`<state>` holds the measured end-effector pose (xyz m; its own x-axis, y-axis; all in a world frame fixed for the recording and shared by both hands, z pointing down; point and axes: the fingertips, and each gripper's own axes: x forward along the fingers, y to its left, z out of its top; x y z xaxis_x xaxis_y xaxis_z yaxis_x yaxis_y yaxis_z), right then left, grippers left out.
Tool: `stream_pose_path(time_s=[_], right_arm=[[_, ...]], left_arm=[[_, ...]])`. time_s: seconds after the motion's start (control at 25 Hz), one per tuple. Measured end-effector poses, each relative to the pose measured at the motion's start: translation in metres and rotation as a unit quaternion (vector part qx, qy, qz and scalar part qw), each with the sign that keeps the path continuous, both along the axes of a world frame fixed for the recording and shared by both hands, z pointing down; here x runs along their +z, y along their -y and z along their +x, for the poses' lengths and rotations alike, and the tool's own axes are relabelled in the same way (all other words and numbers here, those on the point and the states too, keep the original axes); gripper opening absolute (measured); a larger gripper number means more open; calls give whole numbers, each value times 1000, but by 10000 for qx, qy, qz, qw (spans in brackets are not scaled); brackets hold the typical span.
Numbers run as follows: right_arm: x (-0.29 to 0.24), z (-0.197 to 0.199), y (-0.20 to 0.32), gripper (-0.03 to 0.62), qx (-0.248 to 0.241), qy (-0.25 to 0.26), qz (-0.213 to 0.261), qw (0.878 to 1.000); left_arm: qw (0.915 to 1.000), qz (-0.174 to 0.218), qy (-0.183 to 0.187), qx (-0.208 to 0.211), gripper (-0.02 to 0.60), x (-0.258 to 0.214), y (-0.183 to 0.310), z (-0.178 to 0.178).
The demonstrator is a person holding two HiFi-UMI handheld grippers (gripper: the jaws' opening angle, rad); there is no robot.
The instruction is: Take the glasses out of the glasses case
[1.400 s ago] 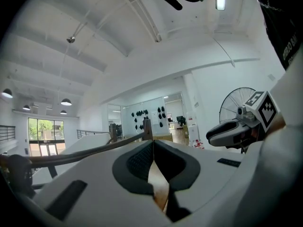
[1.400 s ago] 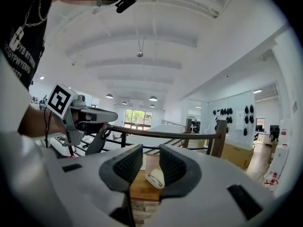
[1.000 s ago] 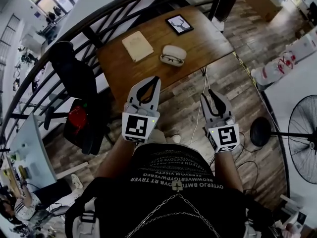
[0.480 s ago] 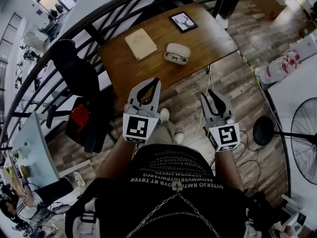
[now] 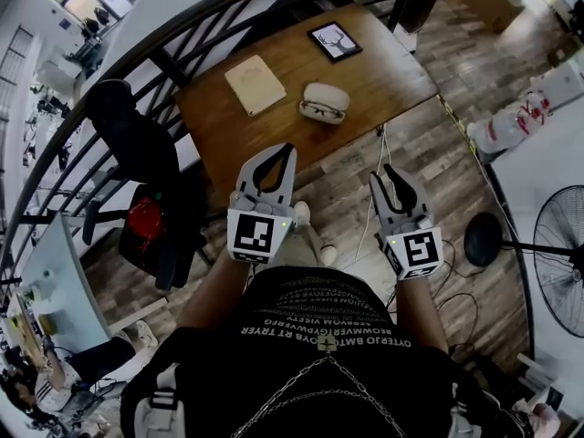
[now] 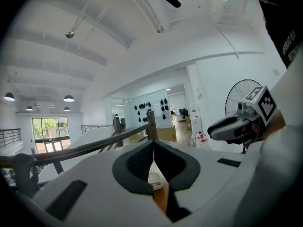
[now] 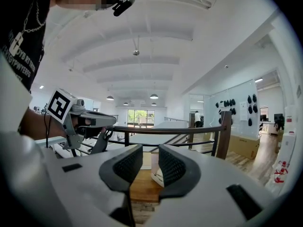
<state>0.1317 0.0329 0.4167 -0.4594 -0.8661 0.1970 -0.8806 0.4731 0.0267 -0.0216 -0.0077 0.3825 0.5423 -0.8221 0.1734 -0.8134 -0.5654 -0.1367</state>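
A white glasses case [image 5: 323, 102] lies open on the brown wooden table [image 5: 383, 76], with dark-framed glasses inside it. Both grippers hang well short of the table, over the wooden floor in front of the person's body. My left gripper [image 5: 288, 146] has its jaw tips touching and holds nothing. My right gripper [image 5: 387, 173] shows a narrow gap between its pads and is empty. In the left gripper view the case [image 6: 155, 182] peeks out below the closed left gripper [image 6: 153, 160]. In the right gripper view the case [image 7: 156, 178] shows through the gap of the right gripper [image 7: 150, 167].
A beige notebook [image 5: 255, 85] and a framed picture [image 5: 333, 41] also lie on the table. A black office chair [image 5: 137, 140] stands at its left, a dark curved railing [image 5: 182, 30] behind. A floor fan [image 5: 558, 235] and white bags [image 5: 511, 121] are at the right.
Both grippers keep the same pose and place in the head view. The table with the case shifts only slightly in the picture.
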Motion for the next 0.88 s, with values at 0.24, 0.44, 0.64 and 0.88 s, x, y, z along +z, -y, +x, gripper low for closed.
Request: stream_pose_path(time_s=[0.24,0.44,0.64,0.88], right_arm=[[-1,-6,21,103,11,-12,16,10000],[-6,-7,42,103,62,15,8,10000],[-8,-12,61,103,67,0,32,10000],[-7,-21,87,103,-82,32,37,10000]], left_arm=[[10000,9,3,40,29,-1,24,-3],[9999,-2,33,126,29,-3,46,-2],[9999,46,23,144,29,-7,69,-4],[9999,96,10,83,29,-8,95,-10]])
